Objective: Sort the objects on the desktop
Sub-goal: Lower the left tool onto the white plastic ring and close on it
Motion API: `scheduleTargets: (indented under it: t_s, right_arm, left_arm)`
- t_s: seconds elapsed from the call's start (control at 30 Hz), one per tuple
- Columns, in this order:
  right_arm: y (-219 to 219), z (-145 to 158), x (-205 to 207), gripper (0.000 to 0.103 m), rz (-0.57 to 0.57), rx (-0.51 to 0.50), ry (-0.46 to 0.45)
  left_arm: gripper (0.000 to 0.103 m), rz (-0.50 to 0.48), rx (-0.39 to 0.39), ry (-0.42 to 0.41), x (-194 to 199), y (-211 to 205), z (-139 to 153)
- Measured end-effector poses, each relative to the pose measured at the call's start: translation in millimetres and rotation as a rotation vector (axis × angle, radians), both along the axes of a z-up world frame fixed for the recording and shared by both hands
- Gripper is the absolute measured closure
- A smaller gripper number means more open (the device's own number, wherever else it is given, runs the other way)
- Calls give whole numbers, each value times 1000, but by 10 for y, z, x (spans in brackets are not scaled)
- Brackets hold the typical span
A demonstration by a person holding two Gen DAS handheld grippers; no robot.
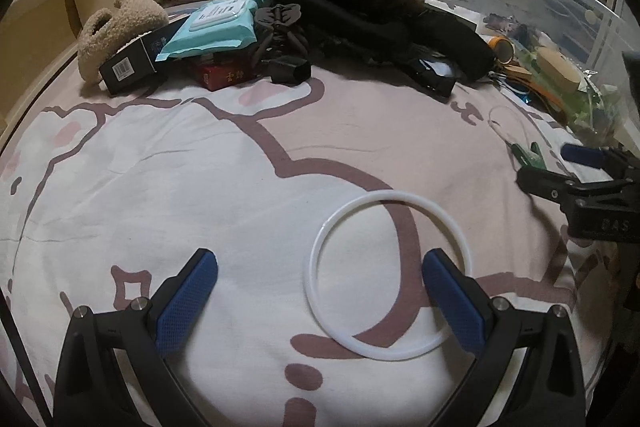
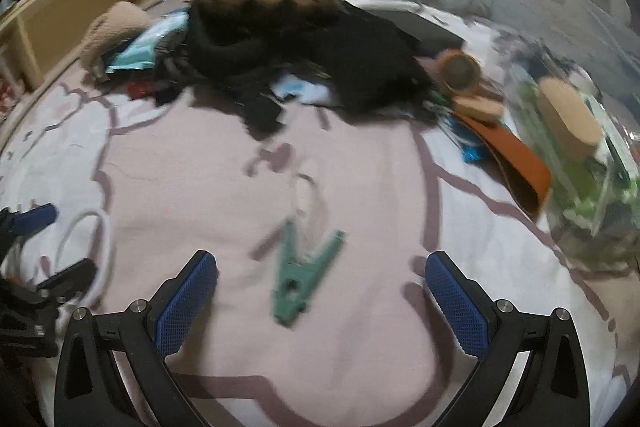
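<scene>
1. On my left wrist view, the white ring (image 1: 389, 275) lies flat on the bedsheet (image 1: 200, 187), lower centre-right of frame; being round, it has no long axis to report.
2. My left gripper (image 1: 320, 301) stands wide open, holding nothing; its right finger (image 1: 454, 303) overlaps the ring's right edge, but I cannot tell whether it touches.
3. On my right wrist view, the green clothespin (image 2: 304, 273) lies lower centre, long axis near upright in frame, its two prongs spread towards the top.
4. My right gripper (image 2: 322, 301) is wide open and empty; the clothespin sits between its fingers, apart from both.
</scene>
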State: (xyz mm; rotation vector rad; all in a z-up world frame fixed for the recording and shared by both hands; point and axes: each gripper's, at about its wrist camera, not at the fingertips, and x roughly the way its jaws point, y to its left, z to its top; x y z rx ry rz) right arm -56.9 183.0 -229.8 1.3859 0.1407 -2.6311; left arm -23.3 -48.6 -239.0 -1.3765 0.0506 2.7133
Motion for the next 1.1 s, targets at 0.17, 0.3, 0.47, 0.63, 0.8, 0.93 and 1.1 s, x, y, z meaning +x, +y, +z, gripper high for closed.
scheduleTargets:
  t_s: [0.17, 0.3, 0.47, 0.63, 0.8, 0.93, 1.1]
  right_arm:
    - [414, 20, 3, 0, -142, -73, -22]
    - [372, 92, 2, 0, -119, -54, -10]
    - [249, 62, -12, 0, -93, -69, -22]
    - [123, 41, -7, 0, -57, -53, -12]
    - [102, 59, -18, 0, -44, -61, 2]
    - [96, 62, -10, 0, -34, -68, 2]
    - [16, 67, -14, 0, -2, -66, 9]
  left_arm:
    - [0, 21, 32, -9, -20, -59, -2]
    - [0, 31, 28, -13, -64, -40, -20]
    - [0, 23, 22, -30, -99, -26, -64]
    - [7, -10, 42, 0, -19, 10, -12]
    - [5, -45, 139, 17, 45, 52, 80]
    - [3, -70, 74, 2, 28, 200, 20]
    - [5, -80, 23, 2, 39, 255, -13]
